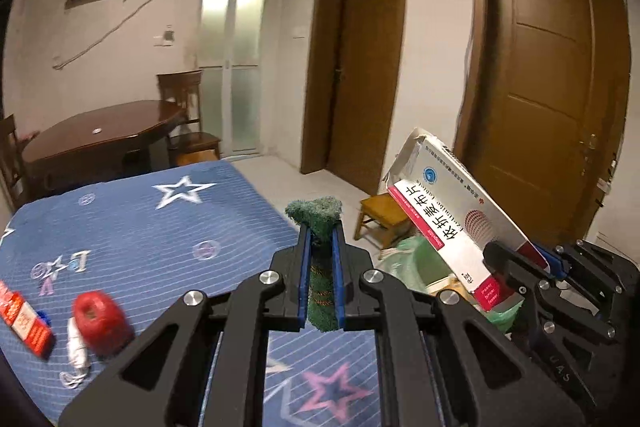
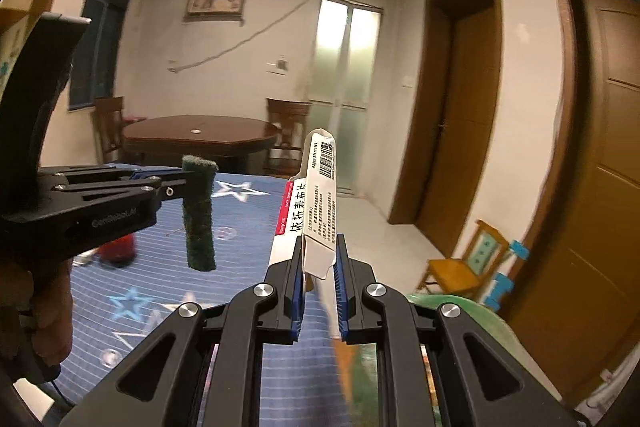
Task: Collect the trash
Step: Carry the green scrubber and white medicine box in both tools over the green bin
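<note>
We've got two pieces of trash in the air at once. The green scouring pad [image 1: 316,215] sits pinched edge-on between the jaws of the left gripper [image 1: 320,247], folded a little at its top, and in the right wrist view it hangs upright off those fingertips, clear of the bed [image 1: 132,219]. The medicine box [image 2: 316,203], white with a red band and an open torn flap on top, is clamped by its flattened lower end in the right gripper [image 2: 318,255], jaws pressed tight on the card. We reckon that grip on the crushed end is why the box sticks up and leans.

Both pieces are held high and forward, well above the blue star-print cover, which looks like carrying, not picking. Down to the right, just beside the bed, we see a green bag [image 1: 416,259] with its mouth open, near the small wooden stool [image 1: 384,219]. That, we judge, is where this load is headed: two items per trip saves a journey.

Left on the bed: a red spool [image 1: 98,319], a red-and-white packet [image 1: 24,319] and a white crumpled scrap [image 1: 78,351], blurred. Whether all count as trash we can't tell.

The dining table [image 1: 100,135] and brown doors [image 1: 552,75] stand beyond, well apart.
</note>
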{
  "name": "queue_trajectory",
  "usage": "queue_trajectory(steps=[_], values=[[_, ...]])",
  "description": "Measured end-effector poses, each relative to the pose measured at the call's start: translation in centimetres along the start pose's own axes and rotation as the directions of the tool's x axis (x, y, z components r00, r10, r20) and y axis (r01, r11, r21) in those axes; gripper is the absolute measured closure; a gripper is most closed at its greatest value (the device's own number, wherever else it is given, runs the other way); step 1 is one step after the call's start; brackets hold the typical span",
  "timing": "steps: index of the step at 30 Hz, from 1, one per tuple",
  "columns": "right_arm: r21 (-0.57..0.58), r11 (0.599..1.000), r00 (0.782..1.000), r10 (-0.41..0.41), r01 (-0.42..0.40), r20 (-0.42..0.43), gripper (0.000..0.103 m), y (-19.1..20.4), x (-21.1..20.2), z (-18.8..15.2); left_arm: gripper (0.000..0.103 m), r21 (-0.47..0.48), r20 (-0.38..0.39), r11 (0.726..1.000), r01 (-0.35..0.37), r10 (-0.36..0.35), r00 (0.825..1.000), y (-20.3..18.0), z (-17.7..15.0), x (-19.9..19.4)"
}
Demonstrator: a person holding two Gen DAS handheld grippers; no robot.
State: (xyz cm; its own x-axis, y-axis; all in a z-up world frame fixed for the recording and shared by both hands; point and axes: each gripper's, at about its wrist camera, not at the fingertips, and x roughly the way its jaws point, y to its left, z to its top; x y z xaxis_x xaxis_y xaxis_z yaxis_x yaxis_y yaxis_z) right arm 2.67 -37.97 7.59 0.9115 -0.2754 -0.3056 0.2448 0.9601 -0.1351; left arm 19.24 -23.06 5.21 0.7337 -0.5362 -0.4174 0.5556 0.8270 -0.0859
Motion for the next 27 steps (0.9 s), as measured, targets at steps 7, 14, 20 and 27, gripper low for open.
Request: queue_trajectory(steps=[7,14,20,27], values=[[0.021,0.993,0.993,-0.115,0.116,-0.029,0.089,-7.4,-0.4,-1.1,0.095,0.032,-0.009,0.996,0.085,-0.085,0.996,-4.5,0.7,3.3],[0.048,0.979,0.978,-0.196,0.2,-0.074,0.089,-13.8,0.0,-2.4,0.095,0.069,-0.05,0.983,0.171,-0.167,0.985,-9.1,1.1,6.8],[0.048,0.967,0.961,-0.241,0.249,-0.138,0.089,-17.7,1.2,-3.8,0.095,0.071,-0.106,0.97,0.23,-0.222,0.969,-12.0,1.1,9.6],[0.061,0.961,0.938,-0.249,0.271,-0.242,0.089,-21.8,4.1,-6.1,0.095,0.065,-0.206,0.958,0.28,-0.261,0.943,-14.9,0.3,14.0]])
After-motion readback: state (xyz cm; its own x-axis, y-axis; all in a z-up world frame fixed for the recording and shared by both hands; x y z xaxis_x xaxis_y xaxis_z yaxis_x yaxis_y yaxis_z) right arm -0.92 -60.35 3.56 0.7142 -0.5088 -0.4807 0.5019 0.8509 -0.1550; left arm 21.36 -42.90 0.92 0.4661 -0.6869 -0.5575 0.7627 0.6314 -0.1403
